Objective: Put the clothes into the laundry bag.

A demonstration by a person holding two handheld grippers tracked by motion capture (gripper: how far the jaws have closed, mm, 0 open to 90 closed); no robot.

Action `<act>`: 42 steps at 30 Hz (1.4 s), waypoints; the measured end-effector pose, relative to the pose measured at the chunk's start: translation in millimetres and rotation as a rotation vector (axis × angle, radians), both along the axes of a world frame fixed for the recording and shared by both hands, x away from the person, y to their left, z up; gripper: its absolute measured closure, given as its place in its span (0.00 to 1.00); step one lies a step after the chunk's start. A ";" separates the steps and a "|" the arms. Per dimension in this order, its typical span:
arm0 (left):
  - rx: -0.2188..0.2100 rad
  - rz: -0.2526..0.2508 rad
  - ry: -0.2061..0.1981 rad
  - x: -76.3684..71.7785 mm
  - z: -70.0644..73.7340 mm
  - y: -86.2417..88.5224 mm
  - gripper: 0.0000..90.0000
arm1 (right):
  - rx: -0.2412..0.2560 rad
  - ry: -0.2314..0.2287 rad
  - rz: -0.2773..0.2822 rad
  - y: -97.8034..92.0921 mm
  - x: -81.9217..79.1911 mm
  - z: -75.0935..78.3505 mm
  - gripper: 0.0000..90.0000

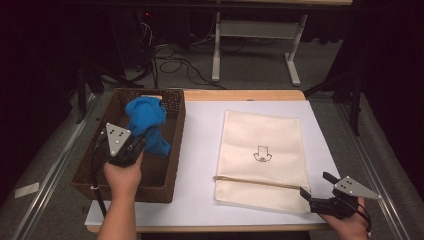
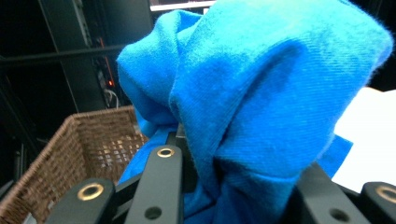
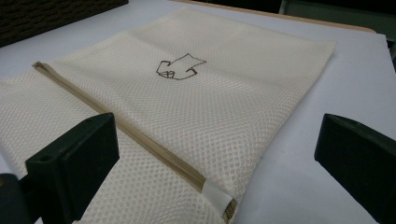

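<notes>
A bunched blue cloth (image 1: 146, 124) hangs lifted above a brown wicker basket (image 1: 172, 150) at the table's left; my left gripper (image 1: 139, 144) is shut on its lower folds. Seen from the left gripper view, the blue cloth (image 2: 275, 98) bulges over the jaws, with the basket (image 2: 65, 149) below. A cream mesh bag (image 1: 262, 157) with a zipper and a small drawn mark lies flat on the white sheet. My right gripper (image 1: 316, 185) stands open at the bag's near right corner. In the right gripper view the mesh bag (image 3: 187, 107) lies between the spread jaws, its zipper end (image 3: 219, 198) close by.
A white sheet (image 1: 200, 150) covers the wooden table (image 1: 240, 95). Beyond the far edge are a grey floor, cables and a white desk frame (image 1: 255, 45). Bare sheet lies between basket and bag.
</notes>
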State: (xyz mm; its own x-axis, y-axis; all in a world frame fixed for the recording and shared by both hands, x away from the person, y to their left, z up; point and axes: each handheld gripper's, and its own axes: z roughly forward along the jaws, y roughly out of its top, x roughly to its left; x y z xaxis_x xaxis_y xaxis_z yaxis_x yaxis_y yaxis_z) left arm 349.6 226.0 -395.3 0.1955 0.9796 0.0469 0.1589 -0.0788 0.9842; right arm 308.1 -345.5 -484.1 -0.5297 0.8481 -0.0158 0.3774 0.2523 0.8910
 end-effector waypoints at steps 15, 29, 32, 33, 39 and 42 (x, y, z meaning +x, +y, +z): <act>-0.010 -0.037 -0.099 -8.7 28.4 -26.1 0.80 | 0.010 0.017 0.003 0.7 0.6 -1.6 0.01; -0.017 -0.149 -0.130 -11.0 40.9 -68.1 0.80 | 0.012 0.020 -0.008 -0.1 0.4 -1.3 0.01; -0.017 -0.182 -0.126 -11.6 42.0 -80.7 0.80 | 0.012 0.021 -0.008 0.1 0.2 -1.2 0.01; -0.021 -0.188 -0.128 -11.6 42.0 -84.1 0.80 | 0.014 0.021 -0.008 0.5 0.0 -1.0 0.01; -0.027 -0.253 -0.128 -14.1 42.0 -110.6 0.80 | 0.009 0.009 0.001 0.3 0.3 -0.7 0.01; -0.034 -0.280 -0.127 -15.2 40.3 -123.5 0.80 | 0.010 0.010 0.004 0.1 0.2 -0.7 0.01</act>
State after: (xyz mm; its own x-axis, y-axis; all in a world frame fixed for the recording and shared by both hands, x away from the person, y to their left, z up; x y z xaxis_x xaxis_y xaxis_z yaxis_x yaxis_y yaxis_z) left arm 334.4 102.5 -355.0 0.4531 0.8897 0.0558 0.0117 -0.0685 0.9976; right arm 308.3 -345.4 -484.7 -0.5331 0.8460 -0.0025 0.3852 0.2453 0.8896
